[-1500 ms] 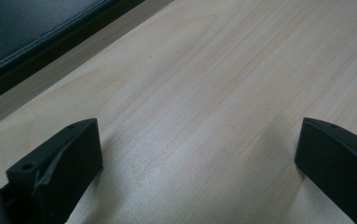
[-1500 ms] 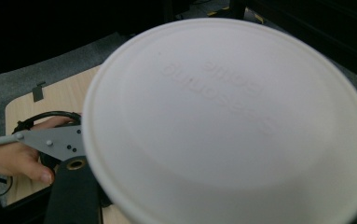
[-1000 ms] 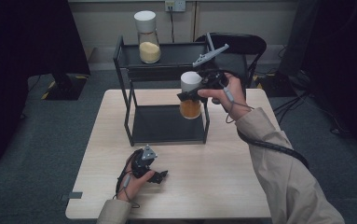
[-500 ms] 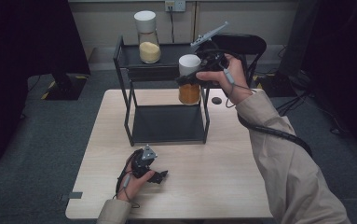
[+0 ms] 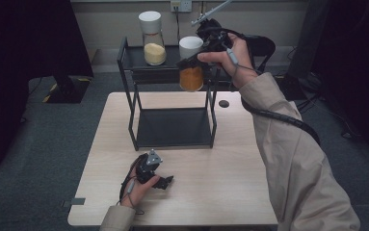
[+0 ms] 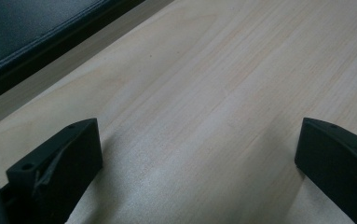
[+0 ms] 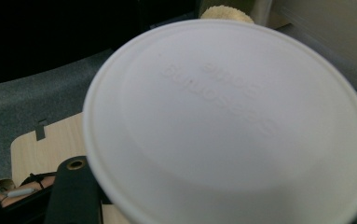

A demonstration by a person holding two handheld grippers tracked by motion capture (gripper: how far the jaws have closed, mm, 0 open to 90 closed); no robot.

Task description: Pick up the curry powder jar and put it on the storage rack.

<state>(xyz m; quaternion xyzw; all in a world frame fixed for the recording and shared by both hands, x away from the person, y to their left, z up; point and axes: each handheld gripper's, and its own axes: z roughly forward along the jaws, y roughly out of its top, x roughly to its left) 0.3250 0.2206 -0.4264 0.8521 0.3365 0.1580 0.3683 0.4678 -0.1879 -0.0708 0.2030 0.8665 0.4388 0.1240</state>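
Right tool (image 5: 191, 57): clamped on orange-filled jar (image 5: 191, 72), held beside rack (image 5: 129, 65). Left tool (image 5: 165, 181): jaws apart, rested on tabletop (image 5: 230, 168).

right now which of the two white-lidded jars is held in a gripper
The jar with the orange powder, clamped in the right gripper level with the rack's top shelf. The jar with the pale yellow powder stands free on that shelf.

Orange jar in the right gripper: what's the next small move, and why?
Probably carry the orange jar across over the rack's top shelf, beside the yellow jar, then lower it. The right gripper holds it about level with that shelf at the rack's right end, not yet over it. The left gripper rests open on the table.
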